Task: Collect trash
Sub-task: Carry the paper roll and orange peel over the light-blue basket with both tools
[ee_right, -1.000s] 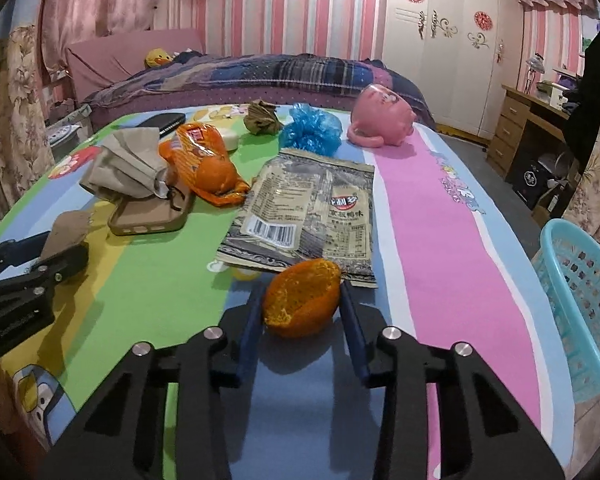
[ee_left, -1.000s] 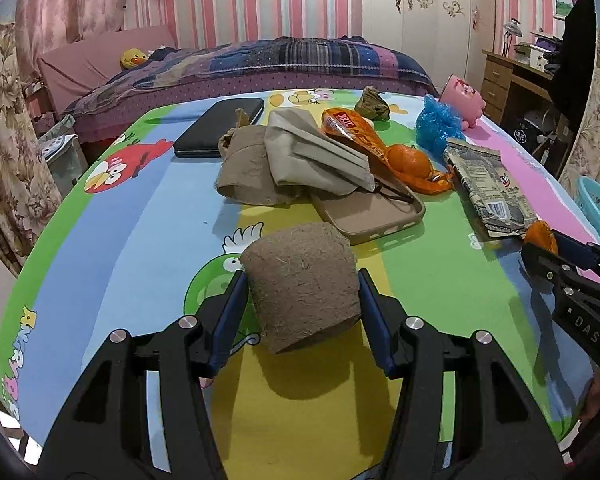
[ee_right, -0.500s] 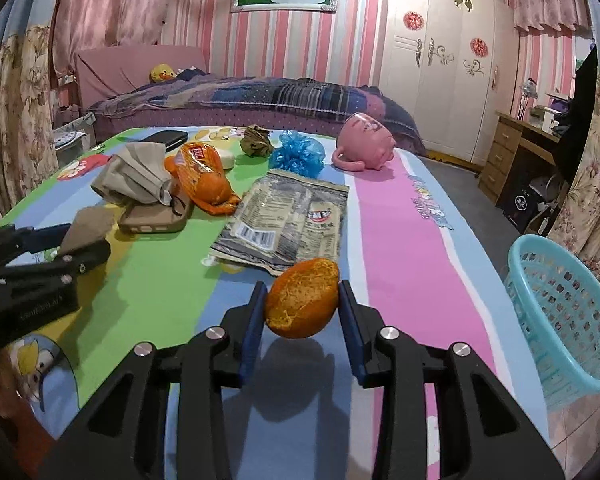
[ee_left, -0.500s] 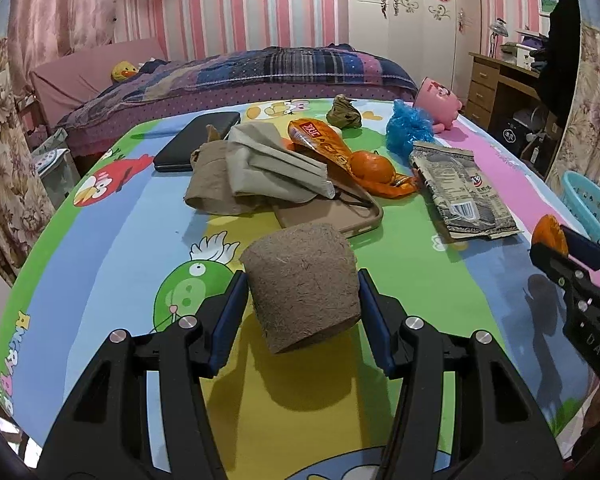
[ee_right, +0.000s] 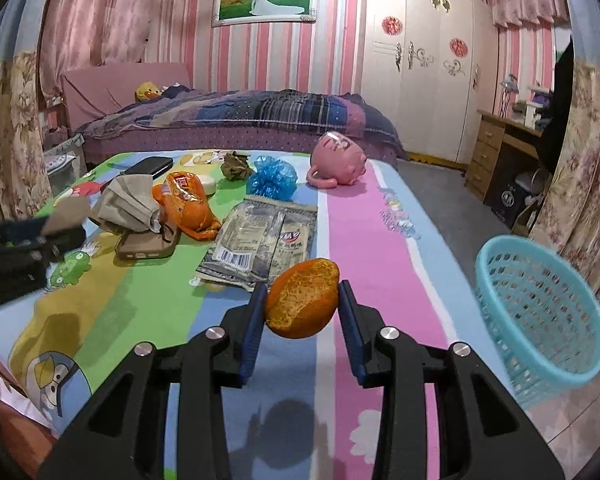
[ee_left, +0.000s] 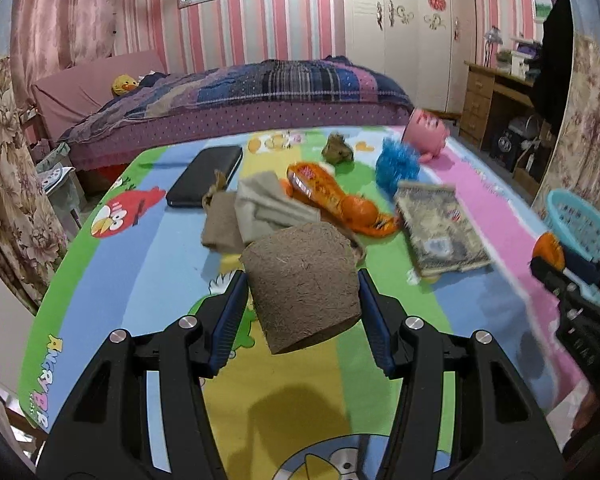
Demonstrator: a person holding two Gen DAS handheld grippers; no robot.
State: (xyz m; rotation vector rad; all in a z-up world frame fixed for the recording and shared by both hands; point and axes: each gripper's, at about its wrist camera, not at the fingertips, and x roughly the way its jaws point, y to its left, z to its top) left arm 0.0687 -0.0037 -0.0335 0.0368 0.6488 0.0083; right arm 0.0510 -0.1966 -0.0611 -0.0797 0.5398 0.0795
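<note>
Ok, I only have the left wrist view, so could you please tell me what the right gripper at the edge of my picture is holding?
Observer: The right gripper is shut on a hollow piece of orange citrus peel, held clear of the cartoon-print tablecloth.
Operator: Thank you. Is anything in the light-blue plastic mesh basket?
Observer: Its visible interior looks empty; it appears to stand on the floor.
Operator: What lies under the beige cloth face mask?
Observer: A tan rubbery phone case, partly covered by it.
</note>
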